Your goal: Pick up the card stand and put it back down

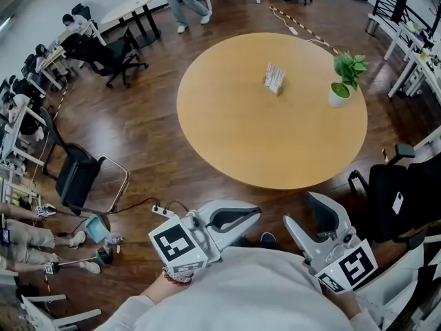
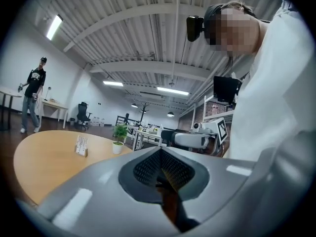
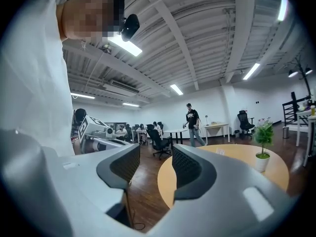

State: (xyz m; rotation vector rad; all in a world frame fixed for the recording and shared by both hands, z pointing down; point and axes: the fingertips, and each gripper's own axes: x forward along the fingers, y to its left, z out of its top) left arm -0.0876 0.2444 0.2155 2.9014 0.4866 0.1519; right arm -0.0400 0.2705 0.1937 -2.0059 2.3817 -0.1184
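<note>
We hold both grippers close to our chest, short of the table's (image 1: 241, 143) near edge, so prob. the reach hasn't begun. The left gripper (image 1: 253, 214) has its pads pressed together w/ nothing between. The right gripper (image 1: 311, 204) is spread and empty, likely readied for the pick. The card stand (image 1: 274, 78) is upright toward the far edge, w/ a potted plant (image 1: 346, 74) by the right edge. Print on the stand is too small to read; no brands are legible.
</note>
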